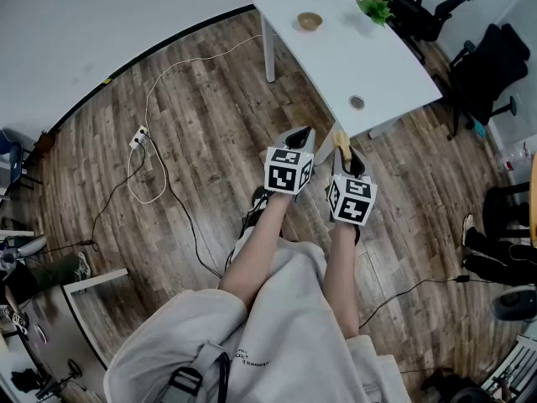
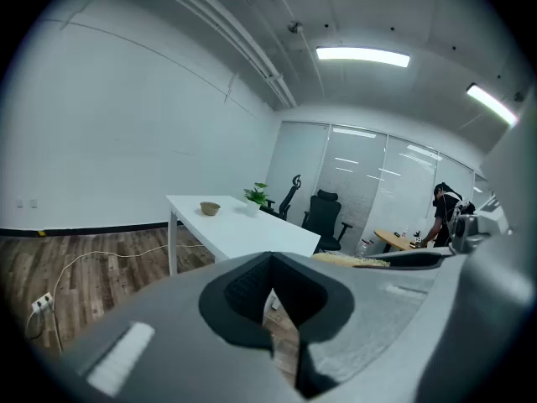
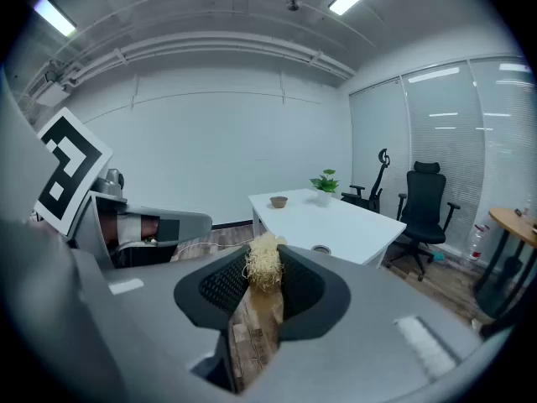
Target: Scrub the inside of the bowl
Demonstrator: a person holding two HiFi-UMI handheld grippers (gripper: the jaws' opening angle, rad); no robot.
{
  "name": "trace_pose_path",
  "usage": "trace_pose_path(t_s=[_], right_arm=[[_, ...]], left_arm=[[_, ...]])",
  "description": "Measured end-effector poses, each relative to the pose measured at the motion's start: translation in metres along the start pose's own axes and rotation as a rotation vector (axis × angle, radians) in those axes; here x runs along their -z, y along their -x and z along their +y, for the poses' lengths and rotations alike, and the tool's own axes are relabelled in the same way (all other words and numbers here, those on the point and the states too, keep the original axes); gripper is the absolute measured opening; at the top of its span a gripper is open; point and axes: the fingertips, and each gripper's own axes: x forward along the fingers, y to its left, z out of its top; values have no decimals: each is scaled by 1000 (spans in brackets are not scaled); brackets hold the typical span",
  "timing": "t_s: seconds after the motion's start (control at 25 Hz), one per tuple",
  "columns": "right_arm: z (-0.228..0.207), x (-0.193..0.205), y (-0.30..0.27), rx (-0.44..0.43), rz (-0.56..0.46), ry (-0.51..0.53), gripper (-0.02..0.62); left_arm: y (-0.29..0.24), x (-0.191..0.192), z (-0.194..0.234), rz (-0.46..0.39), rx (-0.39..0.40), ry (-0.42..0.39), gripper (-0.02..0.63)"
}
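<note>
Floor (image 1: 210, 99): wood plank. White table (image 1: 352, 57) stands at upper right of the head view, with black office chairs (image 1: 487, 70) beyond its far side.

Both grippers are held out in front over the floor, side by side, short of the table's near corner.

Left gripper (image 1: 299, 134): in its own view the dark pads meet at the tips, with only a thin slit below through which floor shows. Nothing sits between them.

Right gripper (image 1: 346, 154): jaws clamped on a brush (image 3: 263, 269). The pale straw bristles stick up between the pads, with the wooden handle below them in the gap.

Plant (image 1: 376, 7): in a pot at the table's far end.

Bowl (image 1: 310, 21): small and tan, upright on the far end of the table, near the plant. It is well apart from both grippers and nothing touches it.

View differences:
- Only the head view shows a power strip (image 1: 138, 137) on the floor at left.
- Only the left gripper view shows a person (image 2: 442, 215) standing at the far right of the room. It also catches the brush and right gripper at its right edge.
- The right gripper view shows the left gripper's marker cube at its left edge.
</note>
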Motion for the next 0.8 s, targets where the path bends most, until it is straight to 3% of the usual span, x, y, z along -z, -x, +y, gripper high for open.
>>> trace_pose_path(t_s=[0.52, 0.8], right_arm=[[-6, -17, -53, 22, 40, -26, 117], [-8, -29, -81, -42, 41, -52, 121]], left_arm=[[-49, -28, 40, 42, -5, -55, 0], [-73, -45, 60, 41, 9, -49, 0]])
